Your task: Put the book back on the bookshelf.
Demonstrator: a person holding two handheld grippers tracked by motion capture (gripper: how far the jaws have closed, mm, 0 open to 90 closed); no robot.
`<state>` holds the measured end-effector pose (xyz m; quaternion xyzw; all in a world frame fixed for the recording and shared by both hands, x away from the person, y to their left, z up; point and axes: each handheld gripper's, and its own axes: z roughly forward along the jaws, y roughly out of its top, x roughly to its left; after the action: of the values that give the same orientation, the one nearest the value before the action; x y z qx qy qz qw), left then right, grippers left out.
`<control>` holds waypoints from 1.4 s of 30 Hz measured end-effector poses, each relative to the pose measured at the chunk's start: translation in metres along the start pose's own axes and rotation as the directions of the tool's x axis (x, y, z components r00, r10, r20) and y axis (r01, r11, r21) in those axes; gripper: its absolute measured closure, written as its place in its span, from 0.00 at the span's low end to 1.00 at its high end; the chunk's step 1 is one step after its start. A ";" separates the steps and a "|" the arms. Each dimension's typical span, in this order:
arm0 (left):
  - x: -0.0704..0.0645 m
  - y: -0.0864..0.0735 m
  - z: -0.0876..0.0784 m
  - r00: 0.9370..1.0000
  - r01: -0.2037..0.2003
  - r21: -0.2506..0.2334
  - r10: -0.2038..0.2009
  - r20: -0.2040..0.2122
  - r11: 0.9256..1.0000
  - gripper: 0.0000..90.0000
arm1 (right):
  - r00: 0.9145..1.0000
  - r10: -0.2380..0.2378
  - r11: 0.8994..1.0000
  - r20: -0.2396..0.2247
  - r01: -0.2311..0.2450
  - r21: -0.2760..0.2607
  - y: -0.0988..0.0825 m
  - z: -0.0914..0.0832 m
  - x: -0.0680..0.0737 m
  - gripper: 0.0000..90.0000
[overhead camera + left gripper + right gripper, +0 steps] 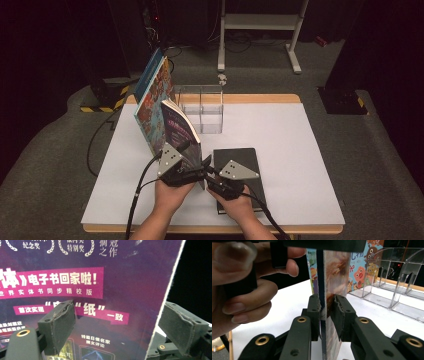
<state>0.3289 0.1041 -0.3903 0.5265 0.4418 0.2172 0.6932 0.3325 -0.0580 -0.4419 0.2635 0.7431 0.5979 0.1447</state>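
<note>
Two grippers meet at one upright purple paperback book (181,131), standing on the white table (300,150) beside a larger colourful picture book (152,97). Right gripper (327,305) pinches its lower edge between both pads. Left gripper (112,322) straddles the cover, jaws wide, gripping nothing.

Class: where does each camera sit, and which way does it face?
High view: above the person's side, looking down on the table; left hand, right hand.
Left gripper view: on the left gripper, facing the purple book's cover; its jaws.
Right gripper view: on the right gripper, facing the book's edge; jaws, left hand.
All share that book.
</note>
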 end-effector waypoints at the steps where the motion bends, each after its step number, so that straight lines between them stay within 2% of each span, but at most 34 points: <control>1: 0.000 0.000 0.000 1.000 -0.004 0.001 0.004 -0.002 1.000 0.17 | 1.000 0.001 1.000 -0.004 -0.001 0.002 0.000 0.000 0.000 0.83; 12: 0.003 -0.002 -0.005 1.000 -0.019 -0.001 0.019 -0.023 1.000 0.20 | 0.998 -0.022 0.999 -0.057 0.024 0.021 -0.001 0.003 0.006 0.80; 15: 0.004 -0.003 -0.005 0.999 -0.037 0.012 0.038 -0.031 0.999 0.23 | 0.998 -0.026 0.999 -0.063 0.028 0.029 0.000 0.005 0.007 0.79; 17: 0.004 -0.003 -0.005 0.999 -0.034 0.017 0.034 -0.037 0.999 0.24 | 0.997 -0.031 0.999 -0.068 0.033 0.032 0.000 0.005 0.008 0.79; 24: 0.004 -0.002 -0.005 0.999 -0.029 0.014 0.029 -0.039 0.999 0.30 | 0.997 -0.042 0.998 -0.064 0.044 0.042 -0.001 0.006 0.009 0.78; 37: 0.008 -0.004 -0.013 0.997 -0.059 0.005 0.059 -0.050 0.998 0.42 | 0.996 -0.049 0.998 -0.072 0.052 0.047 -0.001 0.007 0.011 0.78; 42: 0.010 -0.005 -0.015 0.997 -0.057 0.002 0.057 -0.050 0.998 0.46 | 0.996 -0.055 0.996 -0.069 0.059 0.060 -0.002 0.006 0.012 0.73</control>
<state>0.3204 0.1178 -0.3995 0.5334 0.4439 0.2499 0.6753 0.3255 -0.0462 -0.4440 0.2266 0.7730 0.5785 0.1285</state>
